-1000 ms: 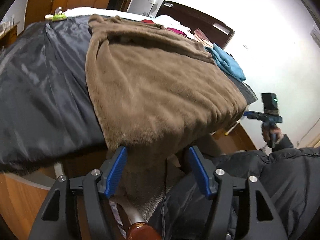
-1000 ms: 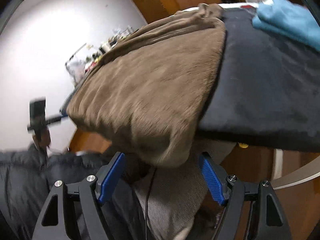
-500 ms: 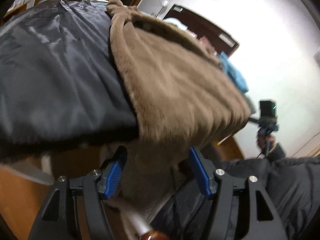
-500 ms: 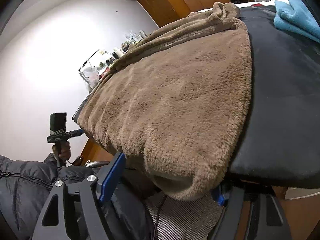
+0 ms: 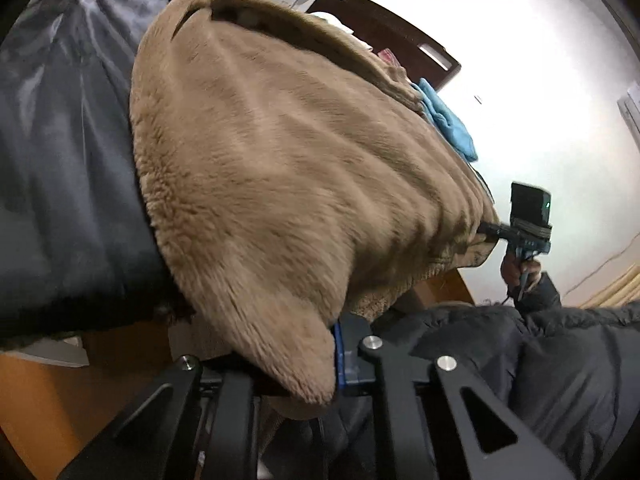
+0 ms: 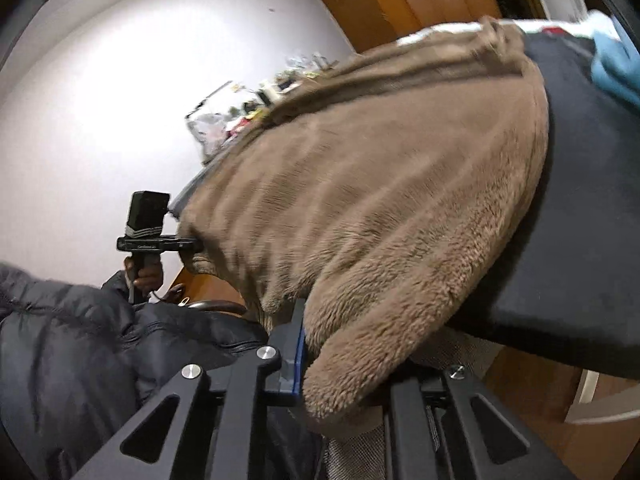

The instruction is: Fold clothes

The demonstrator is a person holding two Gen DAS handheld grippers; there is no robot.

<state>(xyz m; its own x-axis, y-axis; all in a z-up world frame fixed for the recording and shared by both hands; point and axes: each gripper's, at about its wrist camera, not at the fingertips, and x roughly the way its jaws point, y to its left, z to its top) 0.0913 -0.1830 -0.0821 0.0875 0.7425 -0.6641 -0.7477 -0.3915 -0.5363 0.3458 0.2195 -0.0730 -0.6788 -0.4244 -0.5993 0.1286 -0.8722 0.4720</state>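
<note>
The brown fleece garment lies spread over a dark cover on a bed, its near edge hanging off the front. The left wrist view alone shows the dark headboard against the white wall, with a blue cloth beyond the fleece's far right edge. The right wrist view alone shows a cluttered shelf by the wall and orange-brown wooden panels behind the bed; there the blue cloth sits at the upper right.

The left gripper is clamped on the garment's near left corner: the fleece bulges out between its jaws and only one blue pad shows. The right gripper is likewise closed on the near right corner, fleece wedged against its blue pad. Each view catches the other tool out at the side, level, nose buried in the garment's hem, held pistol-style by a hand coming out of a dark puffy sleeve. In the right wrist view the other hand grips its handle just below the tool.

Half a second ago both sets of jaws stood apart with the hem hanging just above them; since then they have closed on the corners, and the fleece now pulls into taut ridges between the two grips
</note>
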